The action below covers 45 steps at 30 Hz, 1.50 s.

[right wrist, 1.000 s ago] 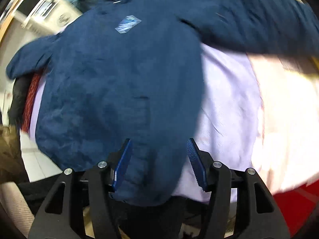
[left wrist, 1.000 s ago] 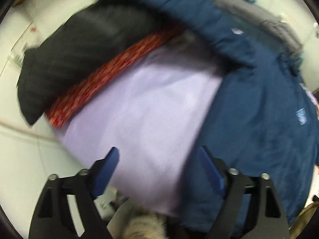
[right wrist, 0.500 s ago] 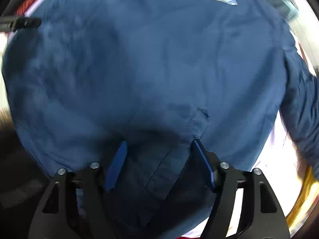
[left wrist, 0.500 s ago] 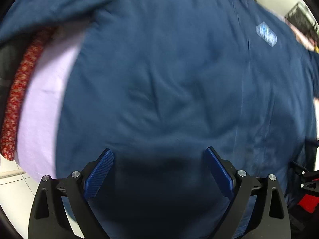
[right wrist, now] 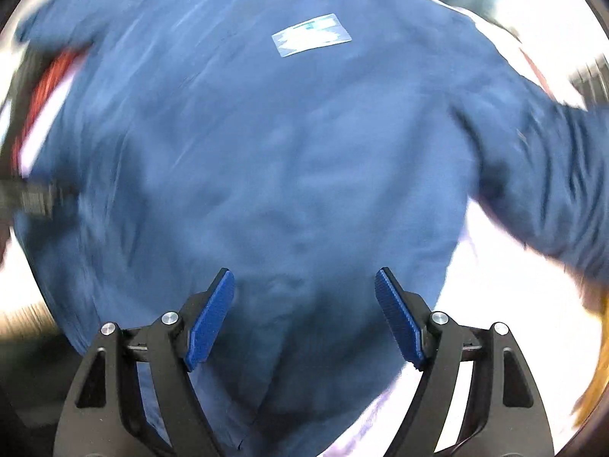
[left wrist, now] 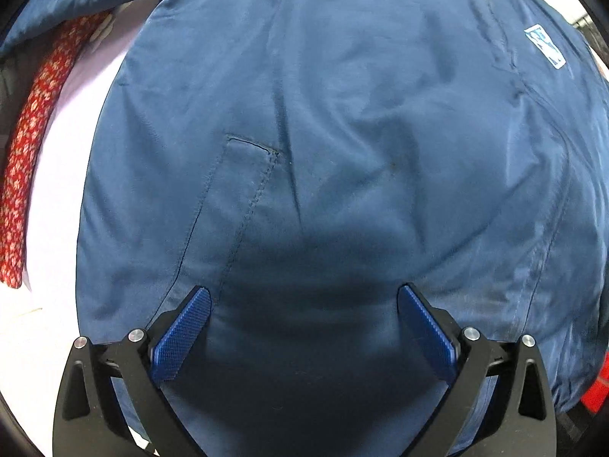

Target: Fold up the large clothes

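A large dark blue jacket [left wrist: 342, 152] lies spread front-up on a lilac sheet [left wrist: 57, 198] and fills both views. It has a stitched pocket flap [left wrist: 247, 175] and a pale chest label [left wrist: 544, 49]. My left gripper [left wrist: 302, 297] points straight down just above the jacket's lower body. Its jaws are opening wide, and the pads touch no cloth. In the blurred right wrist view the label [right wrist: 312, 34] is at the top and one sleeve [right wrist: 552, 175] stretches out to the right. My right gripper [right wrist: 304, 278] hangs open over the jacket [right wrist: 285, 152] near its hem, with nothing pinched.
A red patterned cloth [left wrist: 23, 175] runs along the sheet's left edge, with a dark garment beyond it. Something red [left wrist: 593, 392] shows past the jacket's lower right. A dark blurred object [right wrist: 30, 198] pokes in at the left of the right wrist view.
The left gripper swung from over the lilac sheet and black garment onto the jacket's body, and its jaws spread. The right gripper's jaws spread off the jacket fold that lay between them.
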### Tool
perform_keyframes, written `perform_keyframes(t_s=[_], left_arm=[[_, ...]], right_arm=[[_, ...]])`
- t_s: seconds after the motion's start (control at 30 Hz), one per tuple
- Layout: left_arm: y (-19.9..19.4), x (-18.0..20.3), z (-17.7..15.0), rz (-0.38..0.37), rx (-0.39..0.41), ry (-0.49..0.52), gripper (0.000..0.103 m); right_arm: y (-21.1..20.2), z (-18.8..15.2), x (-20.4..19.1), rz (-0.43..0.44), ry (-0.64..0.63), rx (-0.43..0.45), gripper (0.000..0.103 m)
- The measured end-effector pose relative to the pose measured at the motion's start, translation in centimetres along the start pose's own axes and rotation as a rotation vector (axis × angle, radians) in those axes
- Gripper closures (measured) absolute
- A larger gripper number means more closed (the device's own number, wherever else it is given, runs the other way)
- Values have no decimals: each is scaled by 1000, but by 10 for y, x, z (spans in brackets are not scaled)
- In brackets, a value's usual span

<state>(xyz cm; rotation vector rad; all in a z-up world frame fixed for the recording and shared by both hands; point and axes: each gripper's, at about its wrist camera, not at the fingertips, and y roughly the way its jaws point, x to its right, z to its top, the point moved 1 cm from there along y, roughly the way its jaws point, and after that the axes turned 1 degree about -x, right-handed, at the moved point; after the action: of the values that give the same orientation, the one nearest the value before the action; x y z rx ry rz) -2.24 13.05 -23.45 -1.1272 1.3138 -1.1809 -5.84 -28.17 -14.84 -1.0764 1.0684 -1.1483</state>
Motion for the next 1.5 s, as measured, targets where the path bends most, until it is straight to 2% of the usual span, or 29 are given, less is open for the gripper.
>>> perform_keyframes(t_s=[0.1, 0.2, 0.5, 0.7, 0.8, 0.87, 1.0, 1.13, 1.27, 1.37, 1.5], left_arm=[[6, 6, 4, 30, -10, -7, 5], [16, 13, 16, 40, -26, -21, 5], [27, 14, 32, 40, -49, -32, 4], [34, 11, 26, 51, -46, -46, 4], [20, 19, 22, 75, -54, -87, 5], [13, 23, 18, 85, -28, -99, 6], [-13, 35, 10, 38, 59, -134, 6], [-24, 49, 7, 33, 72, -136, 6], [-30, 68, 2, 94, 83, -79, 6], [-39, 83, -5, 116, 97, -44, 6], [-55, 100, -12, 135, 123, -32, 6]], right_arm=[[-8, 7, 57, 87, 220, 28, 27], [-12, -1, 102, 119, 376, 56, 27], [-35, -34, 226, 201, 722, 192, 27], [-83, -62, 314, 230, 962, 425, 28], [-105, -76, 349, 238, 1020, 507, 29], [-117, -83, 369, 211, 1043, 533, 32], [-134, -105, 395, 172, 1110, 568, 38], [-127, -119, 408, 172, 1159, 562, 53], [-126, -122, 398, 165, 1164, 559, 54], [-132, -127, 396, 96, 1133, 568, 54], [-116, -124, 401, 109, 1117, 537, 54]])
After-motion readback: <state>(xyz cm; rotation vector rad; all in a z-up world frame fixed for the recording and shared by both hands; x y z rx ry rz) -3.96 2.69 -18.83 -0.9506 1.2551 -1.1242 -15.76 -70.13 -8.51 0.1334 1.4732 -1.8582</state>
